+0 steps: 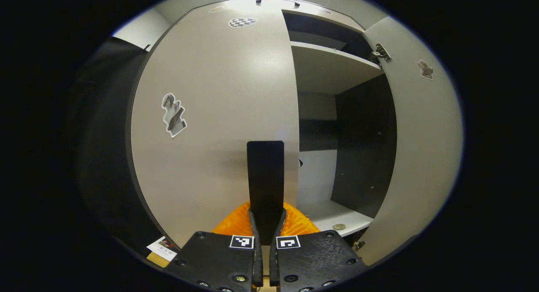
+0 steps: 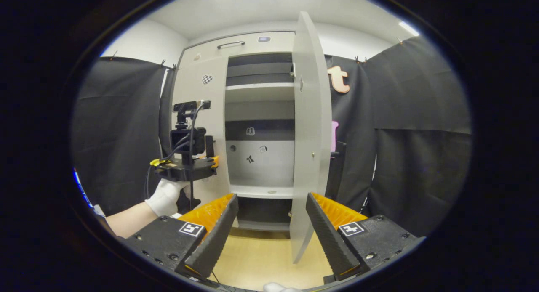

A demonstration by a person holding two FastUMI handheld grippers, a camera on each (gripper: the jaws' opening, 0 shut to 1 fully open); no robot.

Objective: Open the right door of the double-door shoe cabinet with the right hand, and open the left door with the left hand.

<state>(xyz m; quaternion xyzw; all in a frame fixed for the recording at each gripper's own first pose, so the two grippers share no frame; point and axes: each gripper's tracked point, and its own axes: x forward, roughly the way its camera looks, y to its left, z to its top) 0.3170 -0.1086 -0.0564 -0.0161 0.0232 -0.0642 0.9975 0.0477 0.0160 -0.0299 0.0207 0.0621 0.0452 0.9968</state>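
One door of the two is done: the right door [image 2: 309, 128] stands swung wide, edge-on at twelve o'clock in the right gripper view, baring the shelves [image 2: 259, 86] inside. The right gripper [image 2: 271, 224] hangs back from it, jaws spread wide and holding nothing, the door's lower edge showing between them but well beyond; my read is it has let go because its half is finished. The left door [image 1: 214, 115] lies flat against the cabinet, closed. The left gripper [image 1: 266, 224] sits right up at it, jaws clenched on the dark handle [image 1: 265, 174] rising to twelve o'clock at the door's free edge. That grip looks set for the pull. A gloved hand [image 2: 166, 199] carries it at nine o'clock
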